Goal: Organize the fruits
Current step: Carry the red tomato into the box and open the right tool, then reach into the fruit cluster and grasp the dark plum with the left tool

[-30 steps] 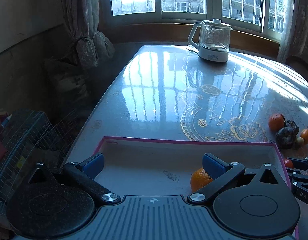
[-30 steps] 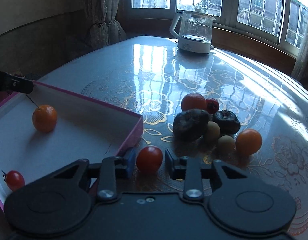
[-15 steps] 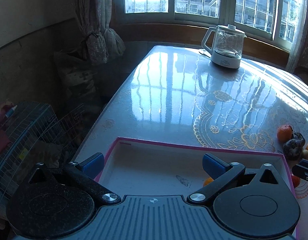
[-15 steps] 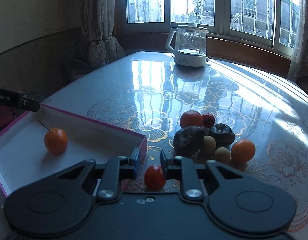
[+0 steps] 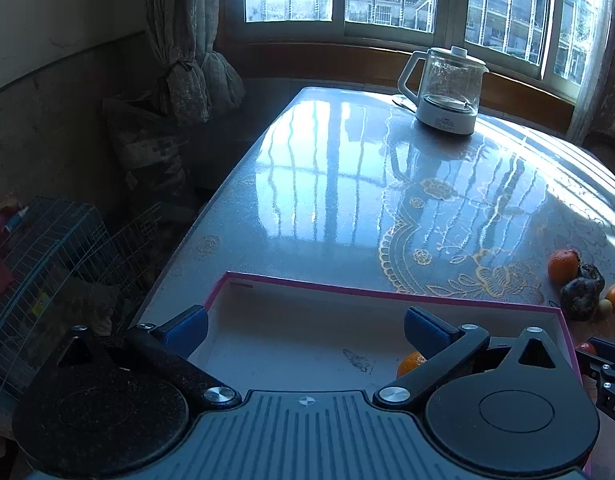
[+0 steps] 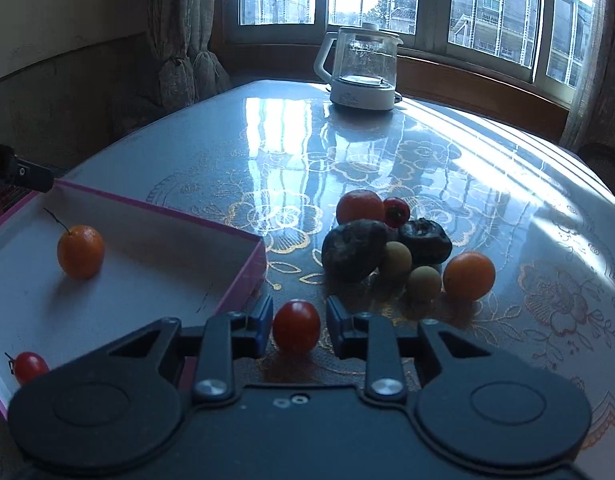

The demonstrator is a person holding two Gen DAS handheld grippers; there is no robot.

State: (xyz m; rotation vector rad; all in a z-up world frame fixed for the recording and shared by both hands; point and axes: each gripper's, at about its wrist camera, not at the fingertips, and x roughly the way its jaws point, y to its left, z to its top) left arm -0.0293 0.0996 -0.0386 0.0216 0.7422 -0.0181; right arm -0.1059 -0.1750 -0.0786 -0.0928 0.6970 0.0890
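Kumquat (image 6: 80,251) lies in the pink box (image 6: 243,276), L gripper (image 5: 305,326) spread wide above it. Just right of the box, a cherry tomato (image 6: 296,332) sits on the table (image 6: 387,160) between the R gripper (image 6: 298,330) pads (pinched tight a half-sec ago, now opening, gap at one pad). Fruit pile (image 6: 387,244) farther right.

Your left tongs (image 5: 305,326) and right tongs (image 6: 299,326) are black plastic with blue pads at the fingertips, silver screws at the pivots, round discs flanking each body, and a ribbed grey plate marked with a small crosshair on the left.
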